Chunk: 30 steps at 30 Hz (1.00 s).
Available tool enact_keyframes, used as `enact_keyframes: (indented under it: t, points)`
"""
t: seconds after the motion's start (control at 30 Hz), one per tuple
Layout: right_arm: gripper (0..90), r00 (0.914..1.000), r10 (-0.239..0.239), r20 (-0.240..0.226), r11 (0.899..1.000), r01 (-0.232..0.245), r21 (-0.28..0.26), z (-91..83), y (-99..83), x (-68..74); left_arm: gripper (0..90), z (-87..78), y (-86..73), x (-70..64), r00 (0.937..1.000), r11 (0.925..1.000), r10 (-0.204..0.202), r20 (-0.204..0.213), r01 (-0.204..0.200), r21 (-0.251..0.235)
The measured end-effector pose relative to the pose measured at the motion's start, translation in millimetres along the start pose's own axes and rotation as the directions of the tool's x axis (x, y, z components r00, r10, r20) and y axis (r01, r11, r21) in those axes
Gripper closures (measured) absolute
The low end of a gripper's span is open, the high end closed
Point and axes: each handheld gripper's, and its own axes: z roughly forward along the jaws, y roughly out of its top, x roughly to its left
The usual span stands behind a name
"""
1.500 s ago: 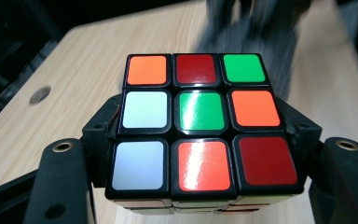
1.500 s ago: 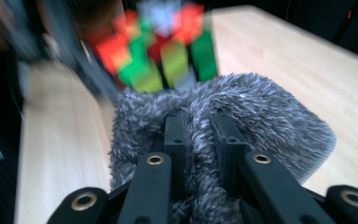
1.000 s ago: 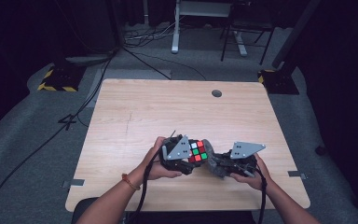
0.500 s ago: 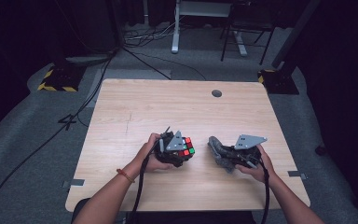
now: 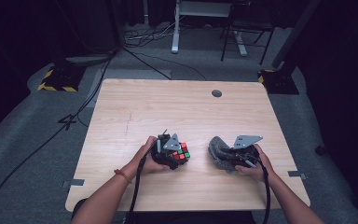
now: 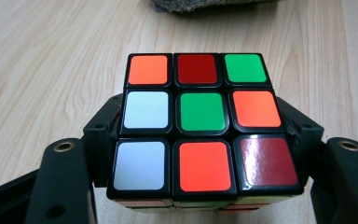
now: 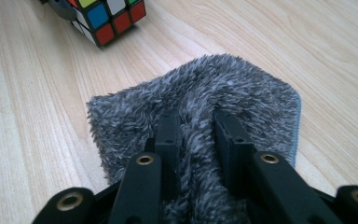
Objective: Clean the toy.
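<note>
- Two tongs work low over the bench [image 5: 168,107].
- Left tongs [image 5: 171,151] clench a colour cube [image 6: 200,123] (green centre up).
- Right tongs [image 5: 228,156] pinch a grey fluffy cloth [image 7: 205,112].

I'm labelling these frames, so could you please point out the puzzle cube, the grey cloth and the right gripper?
Puzzle cube [image 6: 200,112]: left gripper view, on its green centre sticker.
Grey cloth [image 7: 242,88]: right gripper view, on the fluffy pile beyond the jaws.
Right gripper [image 7: 196,122]: right gripper view, midway between its fingertips, pinching the cloth.
</note>
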Motion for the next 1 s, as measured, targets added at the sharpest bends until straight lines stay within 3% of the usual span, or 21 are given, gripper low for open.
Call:
enact_keyframes:
  t: [0.33,0.63,1.0]
  points:
    - [67.4,0.9987,0.016,-0.049,1.000,-0.015,0.019,8.5,-3.5,0.9,31.5,4.7,-7.2,4.1,0.9980,0.9985,-0.053,0.033,0.052,0.018]
    - [59.6,0.9985,0.006,-0.055,1.000,-0.004,0.025,9.2,-2.3,4.1,30.5,4.0,-5.0,2.8,0.9988,0.9987,-0.045,0.022,0.044,0.026]
    - [48.0,0.9998,-0.021,0.001,1.000,0.021,0.014,-2.7,5.4,7.5,28.6,-0.4,-0.7,0.0,0.9997,0.9992,-0.022,-0.008,0.022,0.034]
